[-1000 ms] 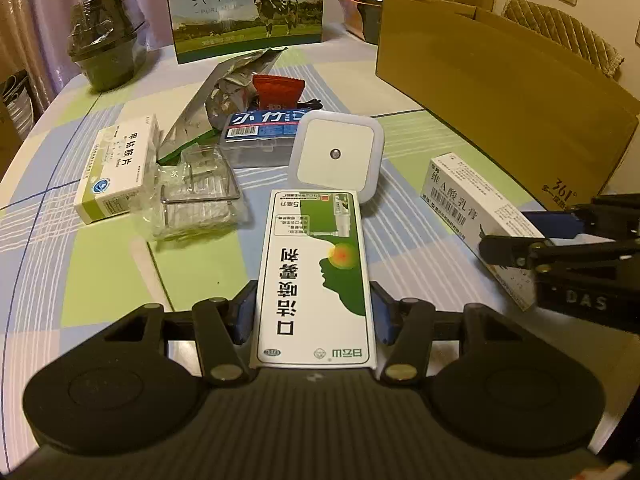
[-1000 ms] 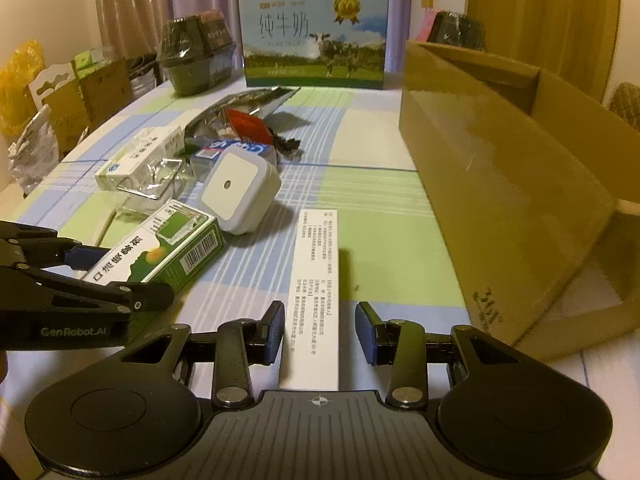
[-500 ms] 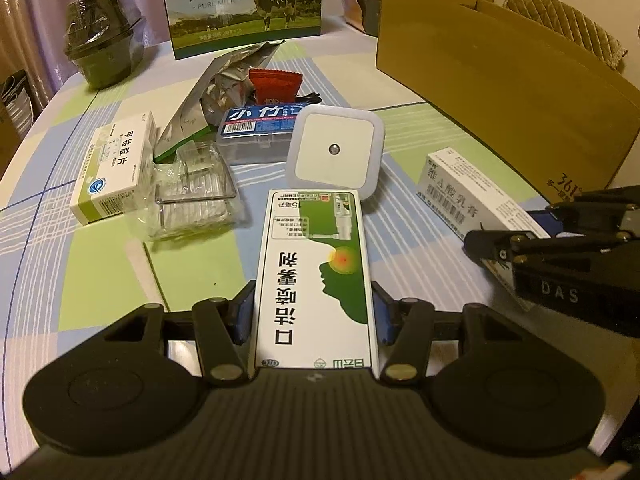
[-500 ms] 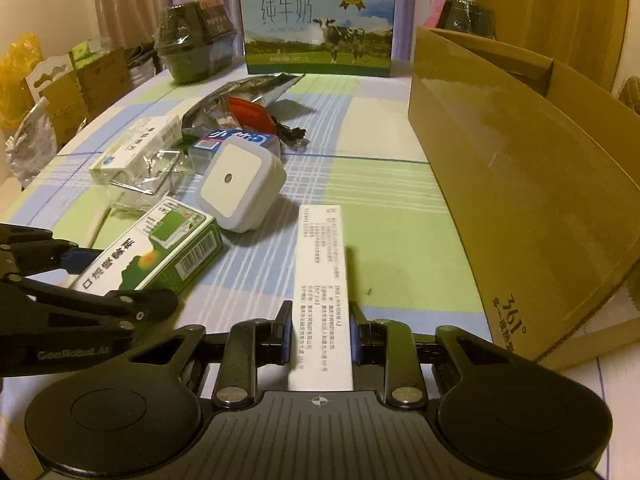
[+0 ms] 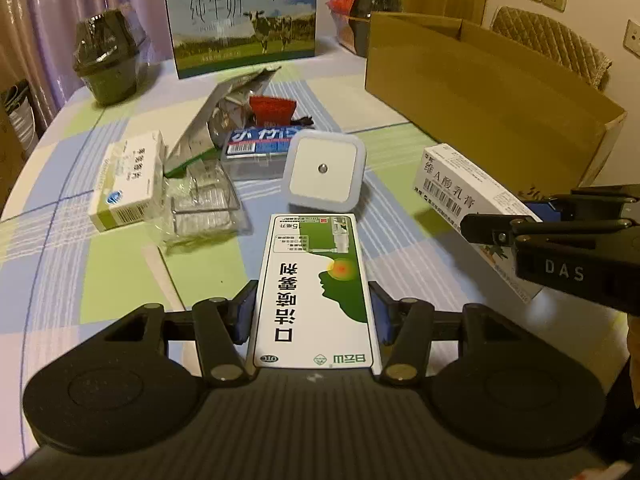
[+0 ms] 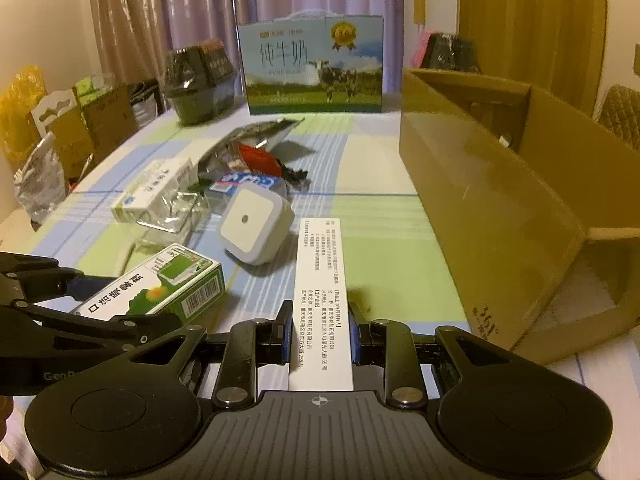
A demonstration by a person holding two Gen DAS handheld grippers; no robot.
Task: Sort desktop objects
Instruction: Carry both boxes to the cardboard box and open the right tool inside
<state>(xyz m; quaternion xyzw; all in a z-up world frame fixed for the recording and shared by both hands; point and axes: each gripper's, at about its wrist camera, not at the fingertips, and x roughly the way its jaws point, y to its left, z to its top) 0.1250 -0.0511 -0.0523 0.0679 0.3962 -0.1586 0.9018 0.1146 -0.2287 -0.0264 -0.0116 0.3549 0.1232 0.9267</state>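
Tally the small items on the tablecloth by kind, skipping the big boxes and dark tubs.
Medicine cartons: 3
Night lights: 1
Clear plastic packs: 2
Foil bags: 1
Red packets: 1
Total: 8

This was a home dining room: a checked tablecloth [image 5: 120, 280] covered the surface, a milk gift carton [image 5: 244, 20] stood at its far edge before drawn curtains [image 6: 180, 20], and a quilted chair [image 5: 552, 44] waited right of the carton.
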